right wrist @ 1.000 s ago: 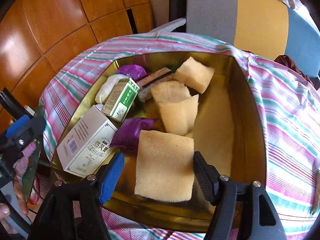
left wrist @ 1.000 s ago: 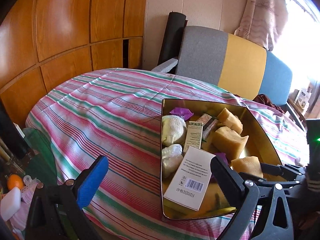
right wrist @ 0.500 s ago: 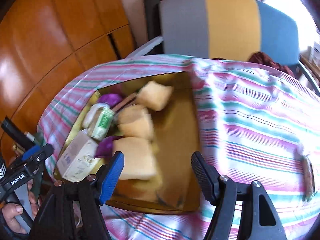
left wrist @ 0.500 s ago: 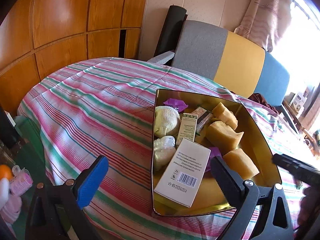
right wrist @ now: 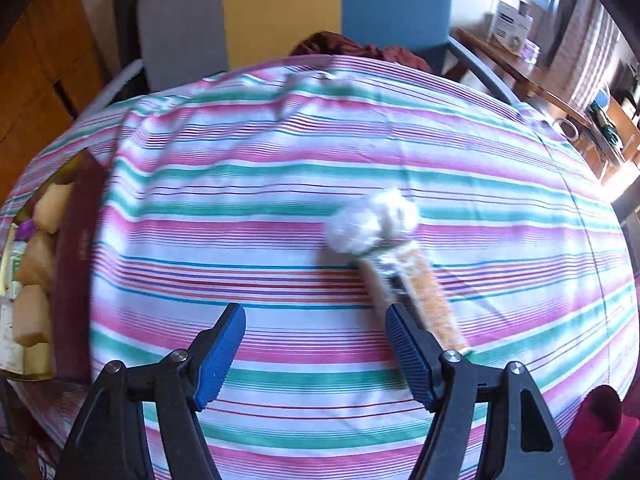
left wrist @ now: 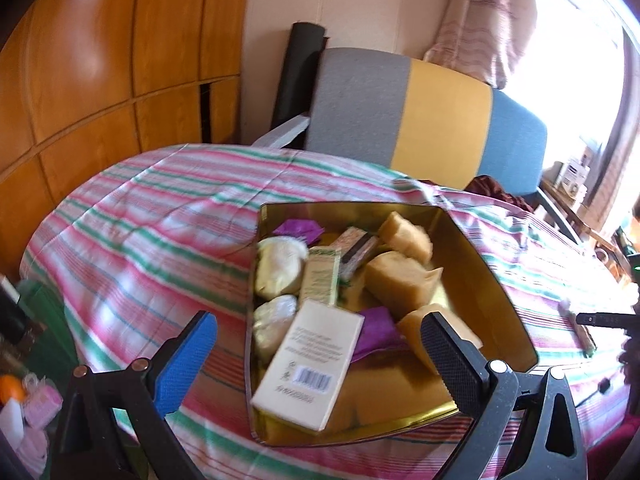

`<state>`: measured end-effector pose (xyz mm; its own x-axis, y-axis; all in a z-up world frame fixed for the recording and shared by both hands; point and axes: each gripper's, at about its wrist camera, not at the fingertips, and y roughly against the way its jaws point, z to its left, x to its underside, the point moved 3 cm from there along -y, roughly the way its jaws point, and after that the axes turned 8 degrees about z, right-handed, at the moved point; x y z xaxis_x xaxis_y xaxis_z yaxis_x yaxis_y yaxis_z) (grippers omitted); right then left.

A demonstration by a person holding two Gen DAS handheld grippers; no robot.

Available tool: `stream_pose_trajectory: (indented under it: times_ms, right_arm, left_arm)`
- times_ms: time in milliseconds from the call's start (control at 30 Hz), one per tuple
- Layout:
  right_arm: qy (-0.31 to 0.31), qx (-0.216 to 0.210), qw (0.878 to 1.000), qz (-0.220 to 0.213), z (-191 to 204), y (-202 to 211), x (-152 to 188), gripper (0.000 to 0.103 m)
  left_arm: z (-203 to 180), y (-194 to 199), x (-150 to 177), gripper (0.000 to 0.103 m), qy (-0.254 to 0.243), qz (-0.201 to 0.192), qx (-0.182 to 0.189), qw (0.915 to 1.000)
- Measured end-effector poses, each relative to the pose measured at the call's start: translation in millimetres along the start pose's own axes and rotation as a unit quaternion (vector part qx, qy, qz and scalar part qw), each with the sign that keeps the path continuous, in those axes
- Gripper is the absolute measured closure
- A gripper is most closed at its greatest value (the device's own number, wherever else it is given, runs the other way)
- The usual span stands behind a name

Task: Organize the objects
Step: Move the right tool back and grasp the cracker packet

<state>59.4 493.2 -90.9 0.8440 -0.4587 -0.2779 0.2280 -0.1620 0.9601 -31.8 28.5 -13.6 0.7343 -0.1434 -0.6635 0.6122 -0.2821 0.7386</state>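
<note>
a glossy gold metal tin (left wrist: pixel 480 248) sits on a matt striped cotton tablecloth (right wrist: pixel 280 184); porous tan sponges (left wrist: pixel 400 280), a smooth cardboard box (left wrist: pixel 308 364), varnished wood panelling (left wrist: pixel 100 60).

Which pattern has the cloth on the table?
Pink, green and white stripes on the tablecloth; right wrist view shows it best.

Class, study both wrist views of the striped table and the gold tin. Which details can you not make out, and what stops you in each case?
- White box, left wrist view: print blurred.
- Gold tin, right wrist view: cut off by the left edge.
- Wrapped packet, right wrist view: motion blur; contents unclear.
- Tin floor, left wrist view: hidden under sponges.
</note>
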Motion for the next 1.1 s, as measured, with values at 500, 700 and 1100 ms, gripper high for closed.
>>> stream_pose_trajectory:
  times_ms: [500, 700, 1100]
  right_arm:
    - [-0.049, 0.001, 0.998, 0.047, -50, -37, 1, 0.046]
    - [-0.114, 0.037, 0.991, 0.056, -85, -35, 10, 0.052]
    - [-0.144, 0.022, 0.987, 0.061, -99, -32, 22, 0.051]
  left_arm:
    - [-77, -2, -11, 0.0, -0.075, 0.007, 0.031, 0.9967]
    - [-110, -10, -13, 0.0, -0.092, 0.031, 0.05, 0.994]
    - [-192, -16, -10, 0.0, -0.182, 0.03, 0.074, 0.98]
